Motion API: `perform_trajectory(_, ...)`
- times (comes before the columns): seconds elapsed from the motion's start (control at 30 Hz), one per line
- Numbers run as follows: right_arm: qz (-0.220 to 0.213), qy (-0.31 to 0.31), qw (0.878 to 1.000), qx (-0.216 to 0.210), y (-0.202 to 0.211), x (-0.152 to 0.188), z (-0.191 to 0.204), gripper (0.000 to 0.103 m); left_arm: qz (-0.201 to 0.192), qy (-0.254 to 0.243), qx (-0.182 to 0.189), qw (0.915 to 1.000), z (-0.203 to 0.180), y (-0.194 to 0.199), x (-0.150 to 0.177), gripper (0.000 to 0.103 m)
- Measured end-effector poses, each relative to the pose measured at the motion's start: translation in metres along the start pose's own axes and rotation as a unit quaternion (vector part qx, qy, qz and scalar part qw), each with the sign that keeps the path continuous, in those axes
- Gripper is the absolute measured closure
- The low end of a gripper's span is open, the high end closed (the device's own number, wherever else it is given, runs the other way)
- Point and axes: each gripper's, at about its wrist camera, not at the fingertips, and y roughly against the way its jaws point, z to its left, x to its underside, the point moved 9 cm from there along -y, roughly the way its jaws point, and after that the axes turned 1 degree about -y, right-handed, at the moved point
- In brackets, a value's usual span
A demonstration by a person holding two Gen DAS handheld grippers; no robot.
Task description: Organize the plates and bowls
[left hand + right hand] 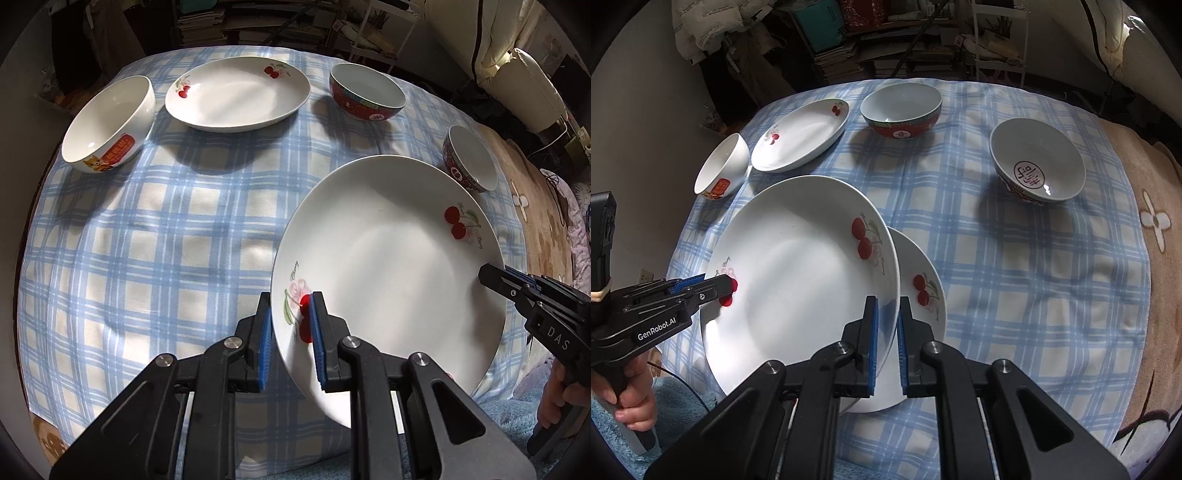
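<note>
A white plate with cherry prints hangs tilted above the table, held at two opposite rims. My left gripper is shut on its near-left rim, over a cherry print, and shows from the side as the left gripper. My right gripper is shut on the right rim and appears as the right gripper. A second cherry plate lies on the cloth, partly hidden under the held one. A third cherry plate rests at the far side.
A white bowl with a cat picture stands far left. Two red-patterned bowls stand at the back and right. The blue checked cloth covers the table; a brown blanket lies to the right.
</note>
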Motion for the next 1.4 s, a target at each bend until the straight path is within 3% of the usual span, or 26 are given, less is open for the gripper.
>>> perform_trajectory(0.5, 0.052, -0.003, 0.998, 0.040, -0.043, 0.019, -0.022, 0.092, 0.053, -0.022, -0.013, 0.9983, -0.007, -0.064, 0.013, 0.084)
perform_trajectory(0.9, 0.053, -0.014, 0.998, 0.042, -0.045, 0.018, -0.022, 0.092, 0.040, -0.030, -0.016, 0.9986, -0.006, -0.067, 0.004, 0.083)
perform_trajectory(1.4, 0.057, -0.028, 0.997, 0.040, -0.046, 0.017, -0.024, 0.092, 0.024, -0.054, -0.051, 0.9970, -0.015, -0.064, 0.010, 0.083)
